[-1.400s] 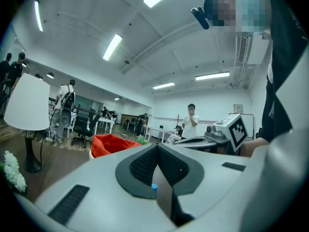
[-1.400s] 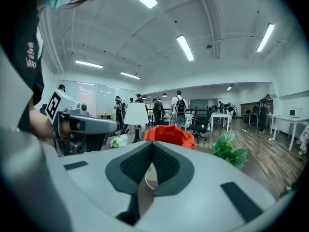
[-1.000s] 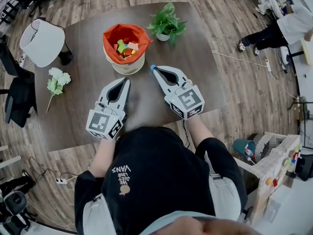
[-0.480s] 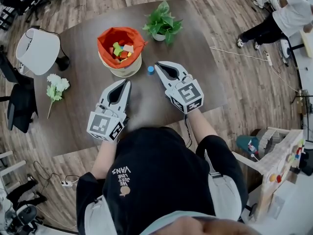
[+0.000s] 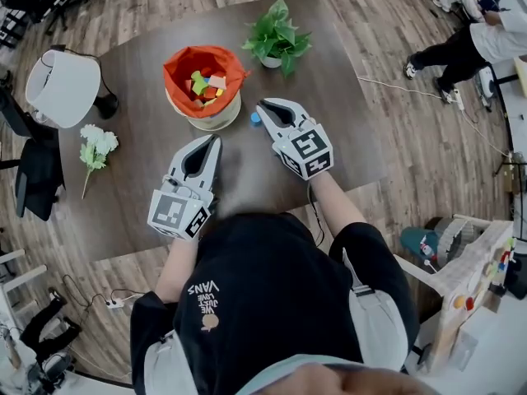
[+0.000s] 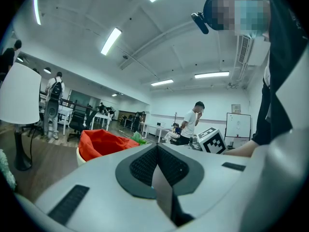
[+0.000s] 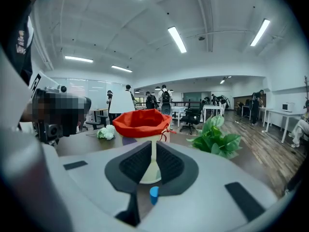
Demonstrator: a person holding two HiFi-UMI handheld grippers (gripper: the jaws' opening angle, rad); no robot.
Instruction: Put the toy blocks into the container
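The right claw (image 5: 265, 107), clenched and empty, hung just above a lone blue block (image 5: 255, 119) beside the red-lined container (image 5: 174, 68) toward the worktop's (image 5: 338, 97) far edge, apparently lining up a pickup. The left claw (image 5: 212, 141), also clenched empty, hung clear.

potted plant (image 5: 277, 35): far table (image 5: 346, 130) edge | lamp (image 5: 59, 87): left edge | white flower (image 5: 99, 141): lying near lamp
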